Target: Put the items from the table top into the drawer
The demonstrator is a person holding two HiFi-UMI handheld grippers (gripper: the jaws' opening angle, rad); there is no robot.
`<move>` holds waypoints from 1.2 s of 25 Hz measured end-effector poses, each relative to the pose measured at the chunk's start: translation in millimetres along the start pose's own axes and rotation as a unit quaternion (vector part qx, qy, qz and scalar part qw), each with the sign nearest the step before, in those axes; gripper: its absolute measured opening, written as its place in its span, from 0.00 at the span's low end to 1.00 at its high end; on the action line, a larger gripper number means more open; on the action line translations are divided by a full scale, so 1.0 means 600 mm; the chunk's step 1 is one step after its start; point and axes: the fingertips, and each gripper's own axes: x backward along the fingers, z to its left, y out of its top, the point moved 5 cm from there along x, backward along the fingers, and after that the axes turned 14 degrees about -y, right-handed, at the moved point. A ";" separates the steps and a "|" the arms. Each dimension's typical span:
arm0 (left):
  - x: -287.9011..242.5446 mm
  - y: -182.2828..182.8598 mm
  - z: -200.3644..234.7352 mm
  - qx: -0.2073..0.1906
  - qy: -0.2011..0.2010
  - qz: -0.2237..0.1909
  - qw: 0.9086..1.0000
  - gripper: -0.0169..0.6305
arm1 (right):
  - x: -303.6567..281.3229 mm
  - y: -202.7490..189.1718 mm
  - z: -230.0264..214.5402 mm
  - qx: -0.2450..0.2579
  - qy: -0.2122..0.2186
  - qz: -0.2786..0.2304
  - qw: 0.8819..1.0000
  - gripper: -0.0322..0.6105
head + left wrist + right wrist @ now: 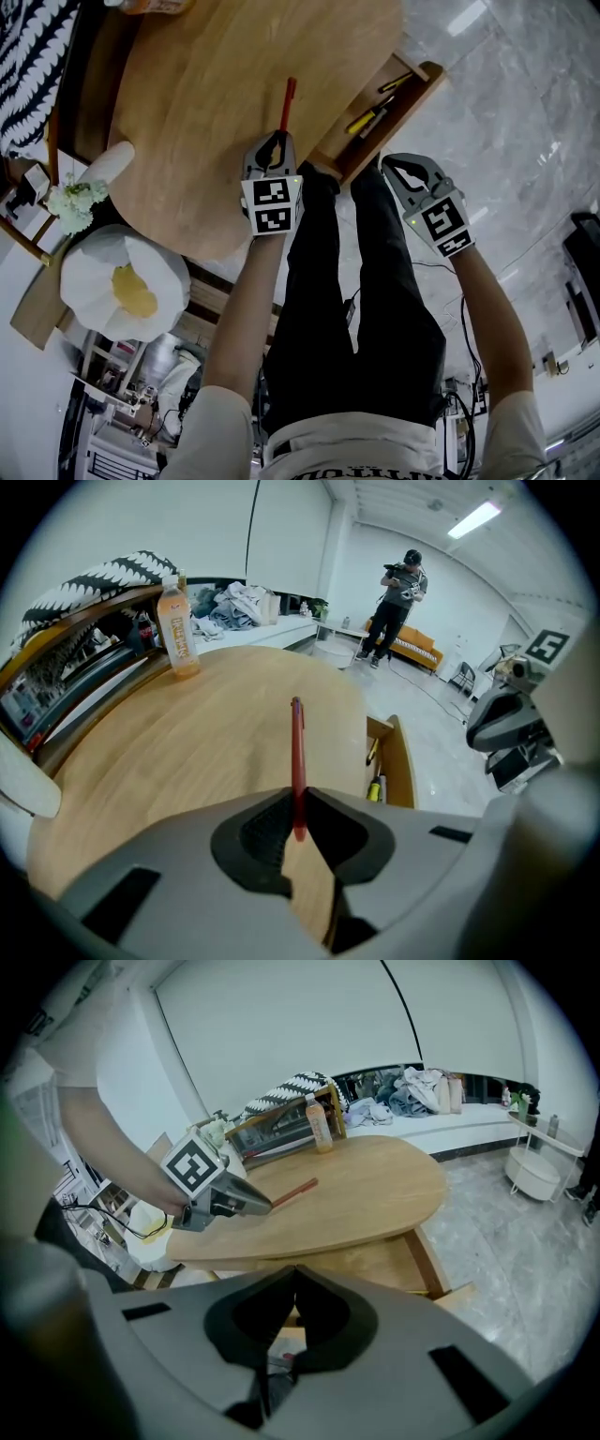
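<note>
The left hand-held gripper (pixel 278 141), clamped on a red pen (pixel 287 101) above the worktop (pixel 206 94), is evidently bound for the open drawer (pixel 424 82) holding seemingly yellow-handled tools (pixel 368 118), while the right hand-held gripper (pixel 398 169) hangs closed, empty.

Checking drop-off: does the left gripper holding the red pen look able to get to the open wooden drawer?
Probably yes. The left gripper, shut on the red pen, is near the open wooden drawer, whose top is uncovered; the shut right gripper stands beside it, not over it.

grey marble floor (pixel 506 94); white walls (pixel 281 1026); ceiling strip light (pixel 473 519); orange sofa (pixel 419 649)
</note>
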 end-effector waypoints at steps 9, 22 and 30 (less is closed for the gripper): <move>-0.023 -0.027 -0.092 -0.032 -0.024 0.020 0.999 0.12 | 0.017 -0.044 -0.021 0.010 0.006 0.002 1.000 0.08; -0.090 -0.067 -0.166 -0.049 -0.035 0.062 0.996 0.12 | 0.031 -0.102 -0.037 -0.019 0.002 0.003 1.000 0.08; -0.142 -0.082 -0.166 -0.050 -0.015 0.115 0.992 0.12 | 0.041 -0.130 -0.046 -0.038 -0.001 0.006 0.999 0.08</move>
